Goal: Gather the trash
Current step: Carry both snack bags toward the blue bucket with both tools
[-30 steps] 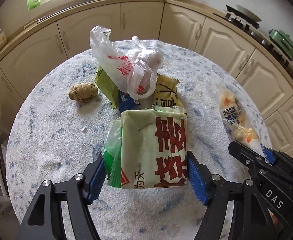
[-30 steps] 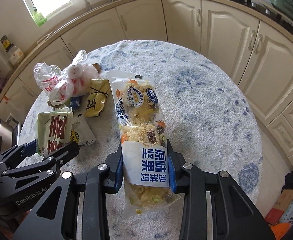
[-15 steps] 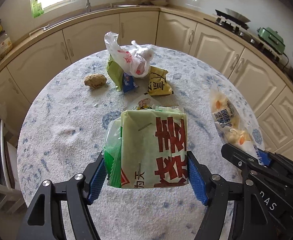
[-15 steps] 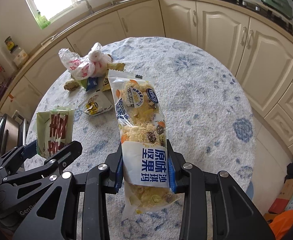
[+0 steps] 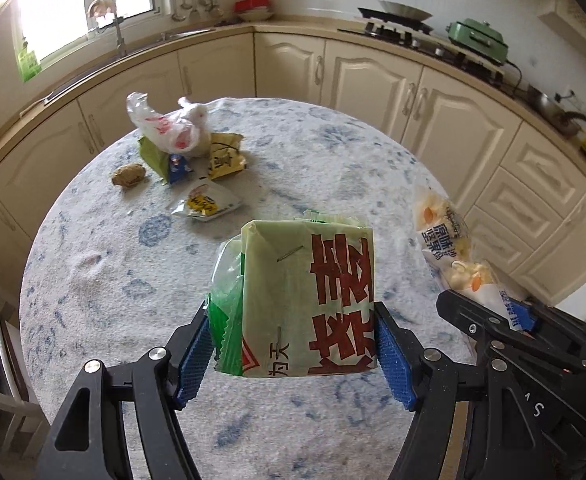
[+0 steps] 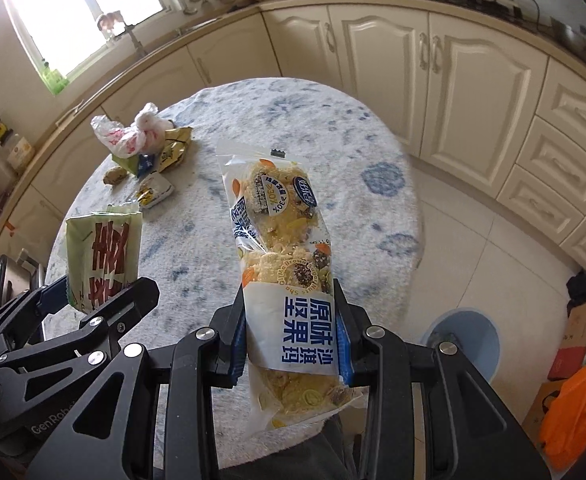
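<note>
Near and right tabletop (image 5: 333, 168) bare; wrapper pile (image 5: 181, 148) crowds far left; cabinets (image 5: 373, 76) ring table.

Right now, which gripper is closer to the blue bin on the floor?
Right. The right gripper, holding the snack bar packet, is beside the blue bin; the left gripper, with the green packet, is on its far side.

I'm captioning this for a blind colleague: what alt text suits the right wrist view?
The right gripper holds a clear snack-cake packet above a round blue-flecked table. At left, the left gripper holds a green packet; more wrappers lie beyond.
</note>
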Demonstrator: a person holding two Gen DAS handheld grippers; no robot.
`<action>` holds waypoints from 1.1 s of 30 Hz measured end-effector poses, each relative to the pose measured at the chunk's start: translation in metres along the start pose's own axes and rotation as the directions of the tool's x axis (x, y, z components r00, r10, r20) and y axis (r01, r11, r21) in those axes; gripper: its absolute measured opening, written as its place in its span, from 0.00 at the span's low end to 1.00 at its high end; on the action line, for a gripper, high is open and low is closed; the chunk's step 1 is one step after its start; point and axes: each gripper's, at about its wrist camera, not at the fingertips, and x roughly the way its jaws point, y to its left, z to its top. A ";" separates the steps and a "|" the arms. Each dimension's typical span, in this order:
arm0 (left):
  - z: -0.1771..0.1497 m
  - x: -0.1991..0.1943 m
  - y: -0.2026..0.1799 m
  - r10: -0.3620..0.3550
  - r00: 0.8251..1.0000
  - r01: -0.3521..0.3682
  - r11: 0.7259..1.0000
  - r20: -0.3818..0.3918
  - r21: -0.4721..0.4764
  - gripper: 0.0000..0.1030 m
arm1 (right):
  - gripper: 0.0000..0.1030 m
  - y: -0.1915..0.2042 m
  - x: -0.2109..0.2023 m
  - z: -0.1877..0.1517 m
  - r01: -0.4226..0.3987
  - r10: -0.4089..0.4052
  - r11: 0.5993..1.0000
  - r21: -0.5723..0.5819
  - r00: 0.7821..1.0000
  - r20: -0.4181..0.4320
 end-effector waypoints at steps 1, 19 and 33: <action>0.002 0.002 -0.007 -0.004 1.000 0.004 1.000 -0.005 0.014 0.67 | 0.34 -0.008 -0.003 -0.002 0.008 -0.008 1.000 0.017 1.000 0.003; 0.007 0.043 -0.202 -0.161 0.982 0.184 0.925 -0.096 0.331 0.67 | 0.34 -0.177 -0.063 -0.054 0.217 -0.239 0.905 0.367 0.971 0.014; -0.003 0.107 -0.324 -0.198 0.954 0.287 0.824 -0.227 0.489 0.67 | 0.34 -0.276 -0.080 -0.106 0.333 -0.345 0.759 0.559 0.935 -0.088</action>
